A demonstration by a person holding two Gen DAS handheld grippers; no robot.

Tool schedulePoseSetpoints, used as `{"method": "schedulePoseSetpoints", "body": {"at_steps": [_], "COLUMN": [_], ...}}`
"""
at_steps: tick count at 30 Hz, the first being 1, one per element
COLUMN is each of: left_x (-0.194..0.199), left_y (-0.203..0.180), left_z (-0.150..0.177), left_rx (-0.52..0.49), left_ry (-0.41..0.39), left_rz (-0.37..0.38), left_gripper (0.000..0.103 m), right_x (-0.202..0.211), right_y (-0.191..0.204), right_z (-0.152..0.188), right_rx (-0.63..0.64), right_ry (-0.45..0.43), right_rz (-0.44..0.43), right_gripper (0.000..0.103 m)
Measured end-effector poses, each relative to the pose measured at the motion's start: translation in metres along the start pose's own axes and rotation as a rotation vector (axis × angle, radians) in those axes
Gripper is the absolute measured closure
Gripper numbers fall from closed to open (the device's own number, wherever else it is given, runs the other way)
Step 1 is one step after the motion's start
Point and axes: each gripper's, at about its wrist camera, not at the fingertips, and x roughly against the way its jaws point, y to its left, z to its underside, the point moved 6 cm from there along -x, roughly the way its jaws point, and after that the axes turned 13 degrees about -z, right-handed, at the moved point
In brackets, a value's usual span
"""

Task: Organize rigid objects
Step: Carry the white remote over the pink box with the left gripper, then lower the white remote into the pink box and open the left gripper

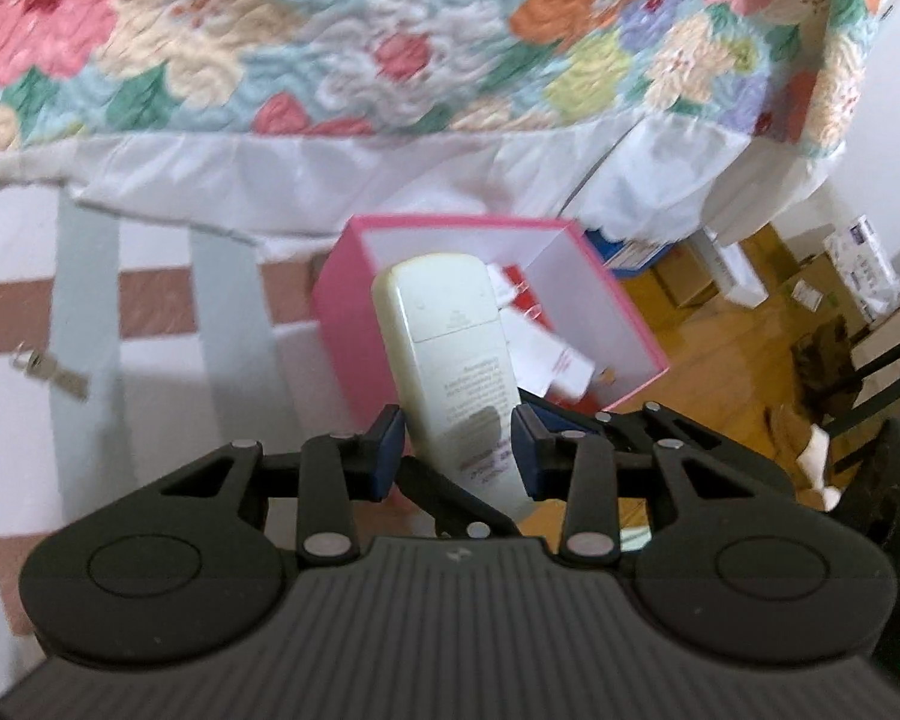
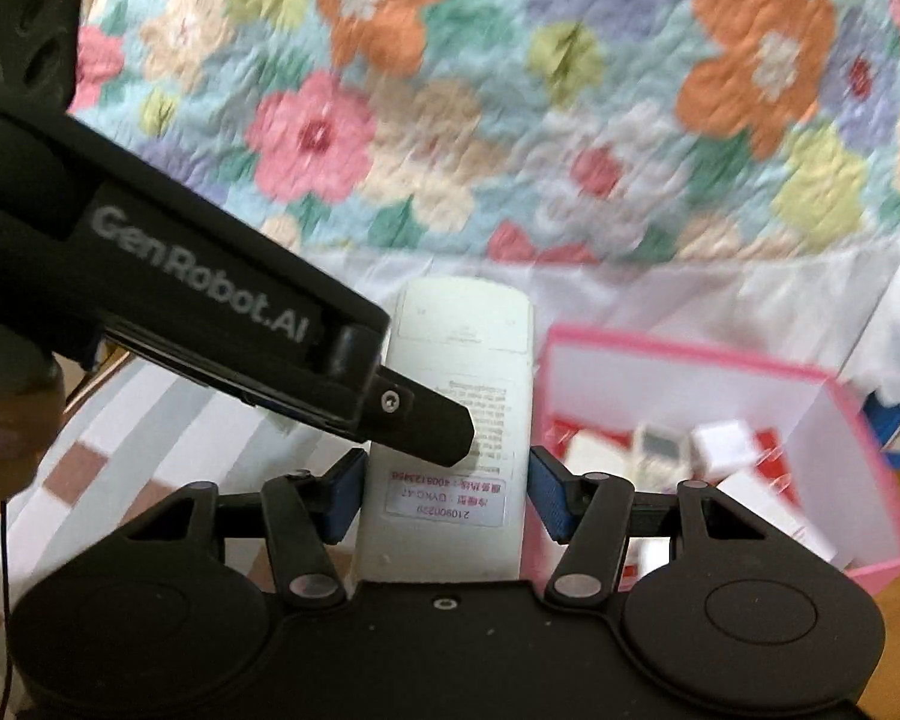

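Observation:
A white remote control (image 1: 444,324) is up in the air with its back label facing the cameras. My left gripper (image 1: 457,456) is shut on its lower part, blue pads against both sides. In the right wrist view the remote control (image 2: 462,348) stands upright, and my right gripper (image 2: 447,492) is shut on its bottom end across the width. One of the left gripper's fingers (image 2: 432,420) reaches in from the left and lies over the remote's face. Behind and to the right is an open pink box (image 2: 690,354) holding small white and red items.
A floral quilt (image 1: 390,30) hangs behind. The pink box (image 1: 342,312) rests on striped bedding (image 1: 150,312), where a key (image 1: 48,369) lies to the left. Wooden floor (image 1: 720,360) with cardboard boxes and a dark chair frame lies to the right.

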Motion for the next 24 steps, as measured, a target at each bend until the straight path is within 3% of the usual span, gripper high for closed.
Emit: {"method": "schedulePoseSetpoints", "body": {"at_steps": [7, 11, 16, 24], "left_x": [-0.029, -0.063, -0.111, -0.145], "left_y": [-0.032, -0.044, -0.049, -0.048], "left_z": [-0.028, -0.037, -0.038, -0.028], "left_rx": [0.018, 0.009, -0.038, -0.090], "left_ry": [0.033, 0.096, 0.205, 0.292], "left_rz": [0.029, -0.014, -0.081, -0.167], "left_gripper": [0.067, 0.067, 0.066, 0.067], "right_x": [0.001, -0.011, -0.038, -0.065], "right_y": [-0.051, -0.078, -0.112, -0.132], "right_z": [-0.016, -0.011, 0.001, 0.025], "right_rx": [-0.017, -0.032, -0.141, -0.319], "right_ry": [-0.019, 0.025, 0.089, 0.131], "right_rz": [0.036, 0.011, -0.053, -0.142], "right_gripper": [0.040, 0.040, 0.041, 0.041]}}
